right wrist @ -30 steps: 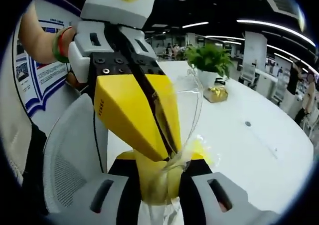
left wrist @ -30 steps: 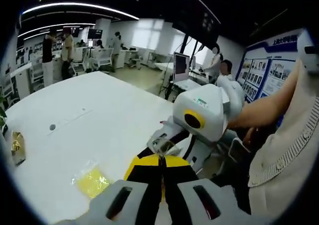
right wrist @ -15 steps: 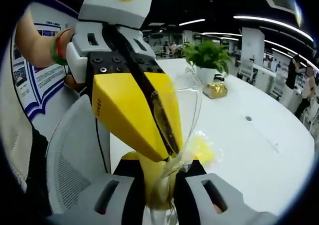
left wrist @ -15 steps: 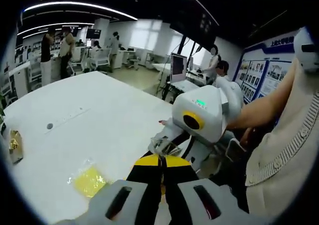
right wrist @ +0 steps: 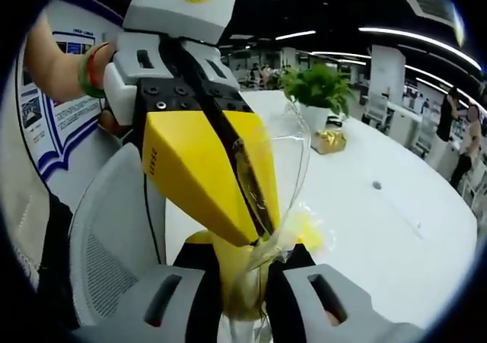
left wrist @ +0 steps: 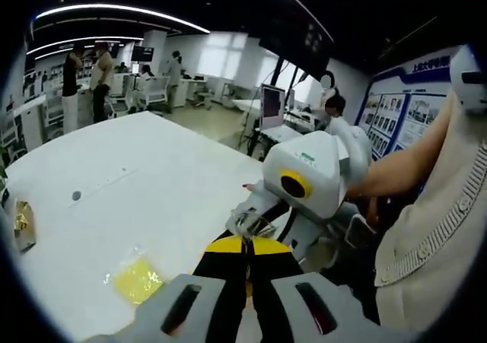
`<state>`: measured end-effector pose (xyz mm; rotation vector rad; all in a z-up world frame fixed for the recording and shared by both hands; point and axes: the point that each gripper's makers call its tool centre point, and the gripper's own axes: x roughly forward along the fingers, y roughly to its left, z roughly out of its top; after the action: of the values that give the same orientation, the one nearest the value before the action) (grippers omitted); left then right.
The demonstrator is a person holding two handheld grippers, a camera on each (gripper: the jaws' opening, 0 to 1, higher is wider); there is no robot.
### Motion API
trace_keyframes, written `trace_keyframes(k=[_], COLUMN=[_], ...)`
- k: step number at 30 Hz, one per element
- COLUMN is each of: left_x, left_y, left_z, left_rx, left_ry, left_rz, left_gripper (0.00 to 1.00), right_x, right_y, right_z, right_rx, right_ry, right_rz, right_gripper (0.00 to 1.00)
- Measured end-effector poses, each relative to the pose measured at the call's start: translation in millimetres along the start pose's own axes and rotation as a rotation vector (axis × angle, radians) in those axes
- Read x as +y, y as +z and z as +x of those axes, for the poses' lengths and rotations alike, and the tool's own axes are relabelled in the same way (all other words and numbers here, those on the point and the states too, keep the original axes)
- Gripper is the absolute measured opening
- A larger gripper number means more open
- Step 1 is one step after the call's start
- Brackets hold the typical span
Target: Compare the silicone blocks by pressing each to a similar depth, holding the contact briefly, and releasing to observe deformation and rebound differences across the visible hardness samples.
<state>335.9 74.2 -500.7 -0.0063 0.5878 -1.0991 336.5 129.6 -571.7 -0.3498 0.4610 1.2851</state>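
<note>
Unchanged over the last second: left gripper [right wrist: 262, 225] and right gripper [left wrist: 245, 229], both clamped on clear plastic bag [right wrist: 285, 168] above white table [left wrist: 152, 168], yellow silicone block [left wrist: 135, 280] lying bagged on it.

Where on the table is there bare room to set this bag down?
The white table is bare between the yellow packet near us, the gold wrapped item at the edge and the small dark dot. It is crowded where both grippers pinch the clear bag.
</note>
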Motion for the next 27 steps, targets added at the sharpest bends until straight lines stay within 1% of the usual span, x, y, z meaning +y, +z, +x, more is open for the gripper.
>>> trace_keyframes(k=[2, 4, 11, 15, 17, 18, 19, 21, 23, 25, 27], left_x=[-0.6, -0.9, -1.0, -0.4, -0.2, 0.5, 0.7, 2.0, 2.3, 2.6, 2.2], left_y=[1.3, 2.3, 1.5, 1.0, 0.6, 0.1, -1.4, -2.8, -3.7, -4.0, -5.0], left_z=[-0.1, -0.1, 0.3, -0.5, -0.9, -0.8, -0.7, 0.3, 0.7, 0.4, 0.4], left_rx=[-0.005, -0.009, 0.002, 0.006, 0.007, 0.01, 0.019, 0.022, 0.023, 0.023, 0.027], left_ry=[0.002, 0.004, 0.008, 0.014, 0.017, 0.018, 0.018, 0.023, 0.024, 0.026, 0.025], left_rz=[0.0, -0.001, 0.004, 0.004, 0.005, 0.008, 0.012, 0.013, 0.006, 0.001, -0.009], left_gripper=[0.0, 0.0, 0.0, 0.0, 0.0, 0.0, 0.0, 0.0, 0.0, 0.0, 0.0], right_x=[-0.4, -1.0, -0.2, 2.7, 2.3, 3.7, 5.3, 4.1, 4.1, 4.0, 6.6], right_y=[0.6, 1.6, 1.9, 2.6, 3.2, 2.5, 1.2, -0.1, 0.1, 0.7, -0.4], right_z=[-0.7, -0.8, 0.7, 1.5, 1.9, 2.4, 3.0, 4.8, 5.5, 5.5, 4.9], right_rx=[0.003, 0.002, -0.005, -0.016, -0.03, -0.023, -0.021, -0.03, -0.04, -0.048, -0.043], right_ry=[0.0, 0.002, 0.016, 0.048, 0.05, 0.062, 0.073, 0.059, 0.061, 0.059, 0.073], right_rz=[-0.012, -0.005, -0.003, 0.008, 0.005, 0.019, 0.008, -0.008, -0.018, -0.009, 0.006], right_gripper=[0.13, 0.13, 0.14, 0.16, 0.17, 0.18, 0.18, 0.19, 0.2, 0.21, 0.21])
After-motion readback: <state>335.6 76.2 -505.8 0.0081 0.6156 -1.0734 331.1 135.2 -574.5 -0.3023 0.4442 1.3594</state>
